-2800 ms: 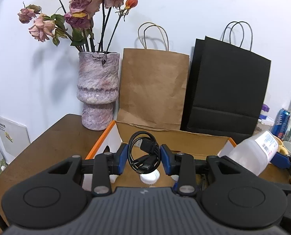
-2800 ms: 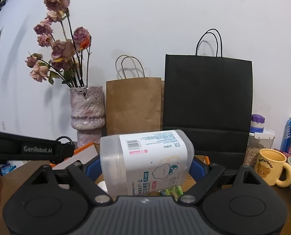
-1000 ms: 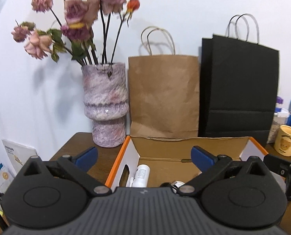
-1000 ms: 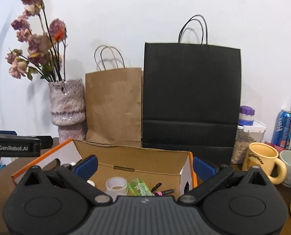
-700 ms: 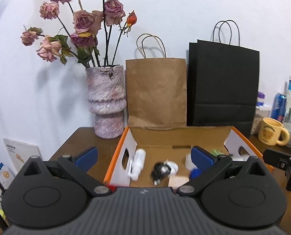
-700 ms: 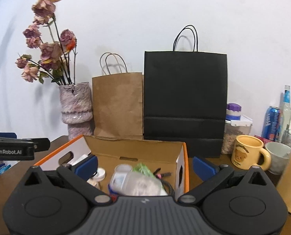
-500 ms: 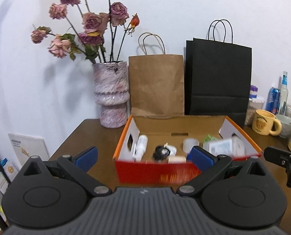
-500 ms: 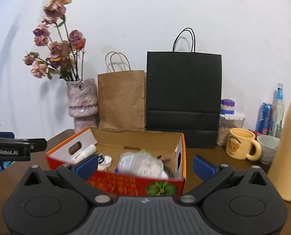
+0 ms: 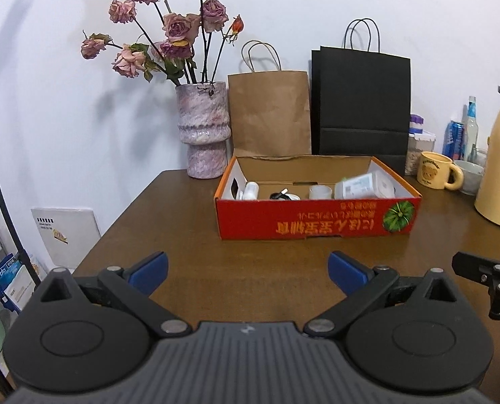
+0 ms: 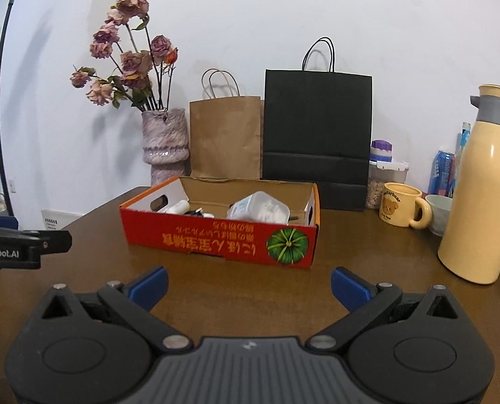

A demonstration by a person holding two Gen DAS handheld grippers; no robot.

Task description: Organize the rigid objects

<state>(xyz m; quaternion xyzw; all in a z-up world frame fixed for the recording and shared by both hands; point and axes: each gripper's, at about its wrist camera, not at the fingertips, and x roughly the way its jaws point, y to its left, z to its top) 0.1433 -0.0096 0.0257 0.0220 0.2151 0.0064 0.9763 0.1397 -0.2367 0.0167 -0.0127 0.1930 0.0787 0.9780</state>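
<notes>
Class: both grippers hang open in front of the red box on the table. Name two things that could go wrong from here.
1. The big plastic container sticks up above the red box's rim; nudging the box could tip it out.
2. The tall flask and yellow mug stand close on the right; a wide swing by the right gripper could knock them.

Red cardboard box (image 9: 317, 224) with orange lettering and a green pumpkin print, on a dark brown tabletop (image 9: 189, 252). At 12 o'clock behind it: mottled pink-purple vase (image 9: 204, 128), tan paper bag (image 9: 270, 111), black paper bag (image 9: 364, 101). Tongs' pads (image 9: 149, 267) blue.
</notes>
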